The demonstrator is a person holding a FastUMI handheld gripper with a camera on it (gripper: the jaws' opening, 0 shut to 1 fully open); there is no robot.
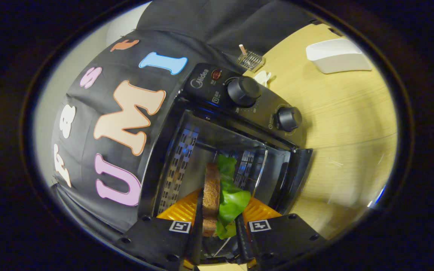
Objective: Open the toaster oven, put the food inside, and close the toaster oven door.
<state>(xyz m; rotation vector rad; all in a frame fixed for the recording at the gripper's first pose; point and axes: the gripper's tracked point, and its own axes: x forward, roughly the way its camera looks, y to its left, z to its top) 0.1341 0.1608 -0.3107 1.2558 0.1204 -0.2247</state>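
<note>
While the door hangs open: tongs (220, 220) are pinching the sandwich, both fingers pressing its flat sides.
Food: brown bread slice sandwich with green lettuce leaf (217, 195), held on edge between the fingers, its far end at the mouth of the oven cavity.
Oven: black toaster oven with two round black knobs (239, 109), view rolled so the control panel sits uppermost; black glass-panelled oven door (296, 177) swung open beside the cavity.
Handling (judgement): light, soft, compressible; bread will dent if squeezed harder, lettuce is slick and could slide out.
Hold point (judgement): keep grip across the bread faces, not the leaf.
Release (judgement): set it down flat inside before spreading the fingers.
Other: white rectangular tray (337, 56) and small wire rack (251, 60) on the light wooden tabletop (345, 124), well apart from the oven.
</note>
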